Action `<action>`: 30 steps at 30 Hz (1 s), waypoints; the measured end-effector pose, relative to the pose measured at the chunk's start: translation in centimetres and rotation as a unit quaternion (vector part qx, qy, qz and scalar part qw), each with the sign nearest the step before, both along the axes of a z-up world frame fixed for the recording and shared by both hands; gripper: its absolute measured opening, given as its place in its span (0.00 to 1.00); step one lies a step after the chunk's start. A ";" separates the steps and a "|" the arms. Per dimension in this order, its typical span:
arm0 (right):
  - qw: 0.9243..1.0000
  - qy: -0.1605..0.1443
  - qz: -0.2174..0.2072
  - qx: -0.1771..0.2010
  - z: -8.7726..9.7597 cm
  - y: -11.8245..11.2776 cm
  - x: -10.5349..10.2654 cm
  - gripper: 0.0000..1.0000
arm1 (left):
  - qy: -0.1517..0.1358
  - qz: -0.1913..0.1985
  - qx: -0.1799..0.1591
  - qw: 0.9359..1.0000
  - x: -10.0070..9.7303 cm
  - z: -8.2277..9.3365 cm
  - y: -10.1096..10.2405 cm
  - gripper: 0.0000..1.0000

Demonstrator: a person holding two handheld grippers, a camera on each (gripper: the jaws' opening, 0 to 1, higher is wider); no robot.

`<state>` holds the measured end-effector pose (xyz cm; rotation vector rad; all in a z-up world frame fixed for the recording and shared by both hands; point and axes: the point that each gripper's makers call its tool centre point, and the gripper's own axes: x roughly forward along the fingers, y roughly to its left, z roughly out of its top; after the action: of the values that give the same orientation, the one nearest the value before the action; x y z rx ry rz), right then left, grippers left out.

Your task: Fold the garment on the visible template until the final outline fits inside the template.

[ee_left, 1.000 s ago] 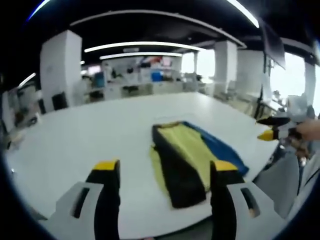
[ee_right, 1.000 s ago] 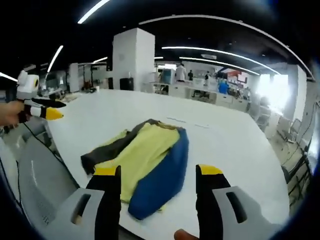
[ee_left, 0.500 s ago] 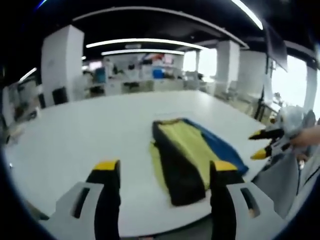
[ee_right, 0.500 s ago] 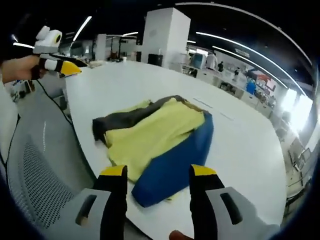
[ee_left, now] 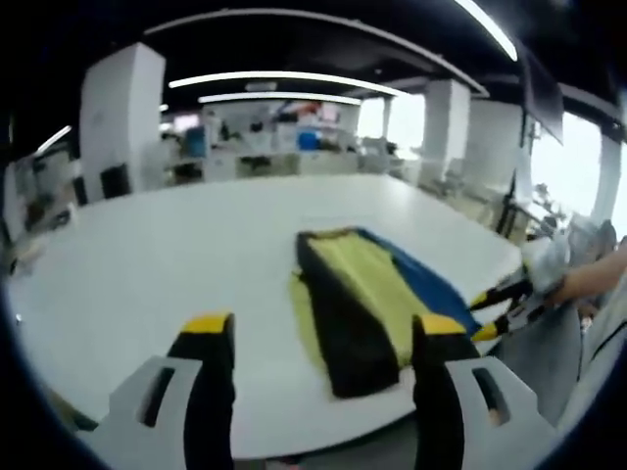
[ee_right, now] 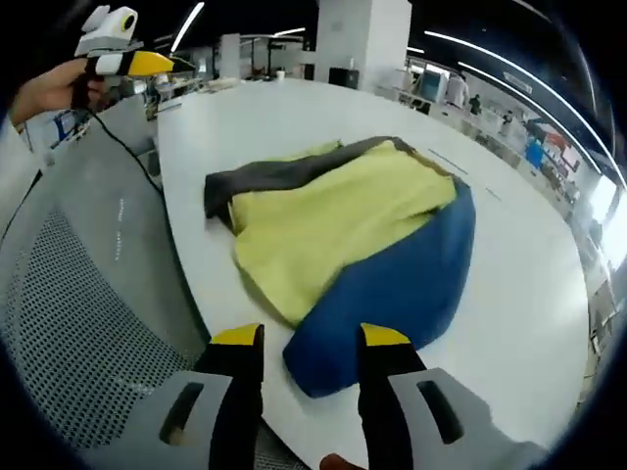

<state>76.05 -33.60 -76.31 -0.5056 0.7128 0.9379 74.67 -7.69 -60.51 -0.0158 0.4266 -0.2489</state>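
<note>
We see the garment (ee_right: pixel 343 235) at the table's (ee_right: pixel 265 117) near edge, just ahead of our right gripper (ee_right: pixel 299 338), jaws spread; left gripper (ee_left: pixel 318 328) likewise spread, farther back.

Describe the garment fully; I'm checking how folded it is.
The garment lies folded on the white table near its edge, a soft fabric bundle in three colours: yellow in the middle, a blue panel along one side, a dark grey strip along the other. Its outline is long and uneven. Neither gripper touches it.
</note>
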 end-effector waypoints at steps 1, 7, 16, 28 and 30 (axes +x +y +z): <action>1.000 0.009 0.012 -0.011 -0.3 0.0 -0.3 0.36 | -0.003 -0.007 -0.005 1.000 -0.1 0.2 -0.3 0.71; 0.998 0.011 0.038 -0.041 -1.3 -0.1 0.1 0.34 | -0.019 -0.120 -0.061 0.991 -1.0 1.7 -5.0 0.73; 0.998 0.020 0.033 -0.055 -2.5 -0.1 0.7 0.28 | -0.013 -0.149 -0.092 0.984 -1.7 2.2 -6.0 0.76; 0.983 0.099 -0.136 0.071 -0.6 -1.6 2.6 0.06 | 0.006 -0.166 -0.096 0.981 -2.7 1.5 -6.3 0.78; 0.980 0.095 -0.153 0.080 -0.2 -2.4 3.2 0.05 | 0.007 -0.165 -0.099 0.981 -2.8 1.4 -6.4 0.78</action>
<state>79.20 -36.03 -76.51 -0.1571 0.8521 0.7508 71.89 -14.05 -59.12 -0.1427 0.4166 -0.6180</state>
